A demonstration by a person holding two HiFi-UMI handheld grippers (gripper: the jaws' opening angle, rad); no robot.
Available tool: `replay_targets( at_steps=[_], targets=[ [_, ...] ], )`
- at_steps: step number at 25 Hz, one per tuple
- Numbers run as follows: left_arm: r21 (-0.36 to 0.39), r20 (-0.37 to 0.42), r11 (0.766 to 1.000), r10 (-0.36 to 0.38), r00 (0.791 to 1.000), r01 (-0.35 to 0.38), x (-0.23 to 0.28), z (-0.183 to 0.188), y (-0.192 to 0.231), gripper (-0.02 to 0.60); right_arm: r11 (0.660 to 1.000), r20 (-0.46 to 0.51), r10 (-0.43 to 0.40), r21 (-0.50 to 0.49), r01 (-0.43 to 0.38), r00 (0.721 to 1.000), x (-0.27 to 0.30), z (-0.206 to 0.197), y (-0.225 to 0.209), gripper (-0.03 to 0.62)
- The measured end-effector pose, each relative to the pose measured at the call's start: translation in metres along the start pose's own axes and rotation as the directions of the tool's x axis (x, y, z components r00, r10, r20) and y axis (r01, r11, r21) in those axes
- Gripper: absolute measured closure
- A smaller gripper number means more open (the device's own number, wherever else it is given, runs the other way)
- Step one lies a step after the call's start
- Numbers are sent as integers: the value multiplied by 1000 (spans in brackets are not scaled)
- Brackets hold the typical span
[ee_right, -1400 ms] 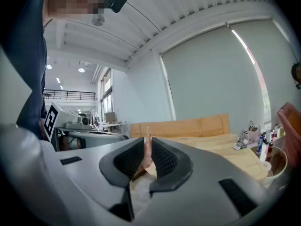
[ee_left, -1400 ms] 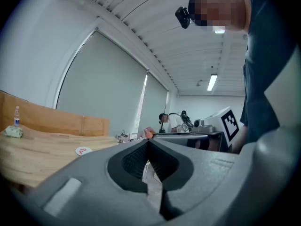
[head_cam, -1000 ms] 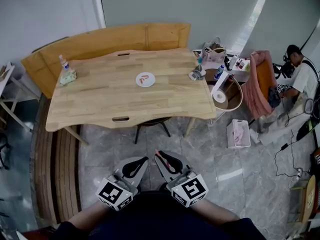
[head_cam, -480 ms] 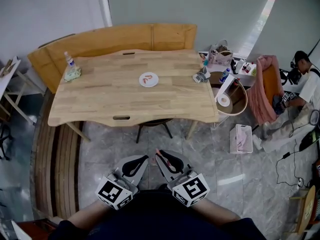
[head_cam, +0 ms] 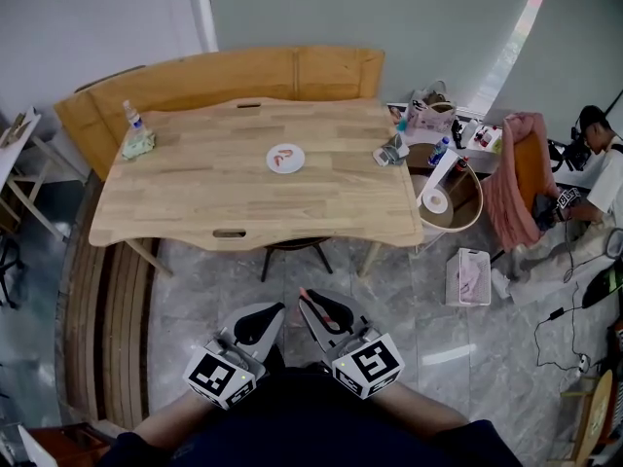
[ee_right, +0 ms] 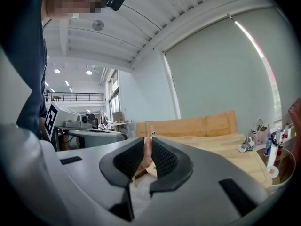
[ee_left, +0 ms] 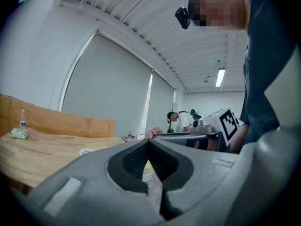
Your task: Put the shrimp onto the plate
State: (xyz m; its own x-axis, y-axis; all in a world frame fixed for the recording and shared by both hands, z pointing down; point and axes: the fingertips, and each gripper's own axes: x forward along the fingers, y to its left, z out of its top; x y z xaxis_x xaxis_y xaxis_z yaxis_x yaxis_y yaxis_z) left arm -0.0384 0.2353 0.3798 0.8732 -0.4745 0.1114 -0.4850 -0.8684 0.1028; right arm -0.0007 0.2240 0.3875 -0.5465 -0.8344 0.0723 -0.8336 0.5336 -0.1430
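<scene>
A small white plate (head_cam: 285,158) with a pink-red shrimp on it sits near the middle of the wooden table (head_cam: 224,197); in the left gripper view the plate (ee_left: 86,151) is far off. Both grippers are held close to my body, over the floor and well short of the table. My right gripper (head_cam: 304,297) is shut on a pale pink shrimp (ee_right: 147,155) pinched upright between its pads. My left gripper (head_cam: 279,309) is shut, its tips (ee_left: 148,142) meeting with nothing between them.
A wooden bench (head_cam: 214,76) runs behind the table, and a stool (head_cam: 292,246) stands under its front edge. A spray bottle (head_cam: 129,120) and a cloth stand at the table's far left. At the right are a cluttered round side table (head_cam: 458,202), a pink-draped chair (head_cam: 506,178), a floor box (head_cam: 465,276) and a person (head_cam: 599,163).
The head view has drifted a little, so the table sits slightly differently in the frame. Both grippers keep the same pose by my body, the right still gripping the shrimp.
</scene>
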Motion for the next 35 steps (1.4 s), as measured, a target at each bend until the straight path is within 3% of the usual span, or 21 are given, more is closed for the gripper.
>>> replay_targets(
  at_steps=[5,9,18,26,35],
  targets=[
    [-19,7,999,-25,1000,25,24,2,25,577,999,-17,-33,1,33,999,23,0,-25,534],
    [10,25,998,-68,997,68,48,8,55,578,998,-26,-61,-3,61,998,51,2,-47,534],
    [-48,1,990,-136,991,136,95,27,151,578,990,-46,-138,25,139,989,139,13,-98,534],
    [-33,3,977,-210,978,210,123,44,235,578,975,-68,-215,37,218,974,216,24,-131,534],
    [-54,8,978,-199,980,200,146,50,281,578,972,-86,-226,50,231,970,259,30,-162,534]
  ],
)
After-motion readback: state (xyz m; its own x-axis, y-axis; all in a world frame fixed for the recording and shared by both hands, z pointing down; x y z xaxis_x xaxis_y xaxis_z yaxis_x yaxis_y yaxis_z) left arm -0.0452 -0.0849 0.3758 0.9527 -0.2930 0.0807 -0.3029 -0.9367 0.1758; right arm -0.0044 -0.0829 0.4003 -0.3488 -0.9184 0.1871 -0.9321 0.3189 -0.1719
